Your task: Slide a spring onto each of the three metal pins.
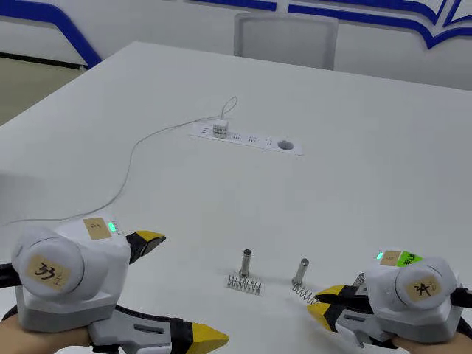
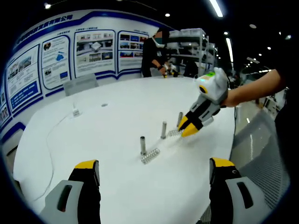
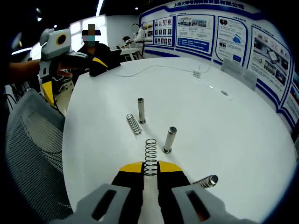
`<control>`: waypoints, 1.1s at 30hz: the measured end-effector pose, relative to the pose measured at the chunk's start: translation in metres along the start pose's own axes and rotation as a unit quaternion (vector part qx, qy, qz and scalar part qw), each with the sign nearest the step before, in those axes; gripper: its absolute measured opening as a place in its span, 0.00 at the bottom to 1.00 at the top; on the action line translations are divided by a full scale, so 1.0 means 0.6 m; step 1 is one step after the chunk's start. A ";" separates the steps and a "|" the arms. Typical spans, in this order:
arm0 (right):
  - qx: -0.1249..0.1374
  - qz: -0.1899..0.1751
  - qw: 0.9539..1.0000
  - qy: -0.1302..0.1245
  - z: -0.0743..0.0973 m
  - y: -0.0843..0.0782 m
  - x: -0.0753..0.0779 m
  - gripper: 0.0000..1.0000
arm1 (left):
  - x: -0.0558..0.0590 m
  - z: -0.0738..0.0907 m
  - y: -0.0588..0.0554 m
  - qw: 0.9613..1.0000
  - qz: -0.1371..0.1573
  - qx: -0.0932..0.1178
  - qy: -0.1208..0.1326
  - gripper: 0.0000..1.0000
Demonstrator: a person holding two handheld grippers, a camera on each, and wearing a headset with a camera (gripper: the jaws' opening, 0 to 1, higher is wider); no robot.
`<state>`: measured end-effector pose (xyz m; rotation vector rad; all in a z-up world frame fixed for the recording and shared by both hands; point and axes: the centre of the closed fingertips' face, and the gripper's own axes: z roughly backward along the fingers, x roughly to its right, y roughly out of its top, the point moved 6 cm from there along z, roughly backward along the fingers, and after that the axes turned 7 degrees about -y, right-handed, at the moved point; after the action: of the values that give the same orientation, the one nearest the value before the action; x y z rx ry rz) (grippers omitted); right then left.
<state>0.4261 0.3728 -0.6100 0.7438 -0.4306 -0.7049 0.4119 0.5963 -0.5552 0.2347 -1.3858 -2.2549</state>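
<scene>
Two bare metal pins point(image 1: 245, 262) point(image 1: 300, 272) stand upright on the white table point(image 1: 221, 199). A third pin point(image 3: 206, 180), with coils around it, is half hidden behind my right gripper point(image 1: 322, 302). That gripper is shut on the end of a spring point(image 3: 150, 156), which lies toward the middle pin point(image 3: 168, 139). Another loose spring point(image 1: 243, 284) lies flat at the foot of the left pin point(image 3: 140, 110). My left gripper point(image 1: 177, 287) hovers open and holds nothing, to the left of the pins; its jaws stand wide apart in the left gripper view point(image 2: 154, 164).
A white socket strip point(image 1: 243, 139) with a plug and a long cable point(image 1: 133, 158) sits mid-table. A grey chair point(image 1: 286, 37) stands at the far edge. A mesh chair point(image 3: 32, 140) is beside the near edge. People are in the background.
</scene>
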 end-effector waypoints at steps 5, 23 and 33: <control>0.011 0.032 0.999 0.007 0.025 0.023 -0.002 0.11 | 0.005 -0.004 0.014 1.000 -0.012 0.006 -0.009 0.99; 0.041 0.119 0.991 0.038 0.114 0.095 -0.027 0.11 | 0.051 -0.031 0.065 0.993 -0.086 0.011 -0.082 0.81; 0.047 0.149 0.985 0.067 0.147 0.123 -0.061 0.11 | 0.076 -0.044 0.090 0.987 -0.129 0.022 -0.093 0.70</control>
<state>0.3806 0.3970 -0.5010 0.7907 -0.4429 -0.3530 0.3989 0.5331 -0.5155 0.2349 -1.5803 -2.5132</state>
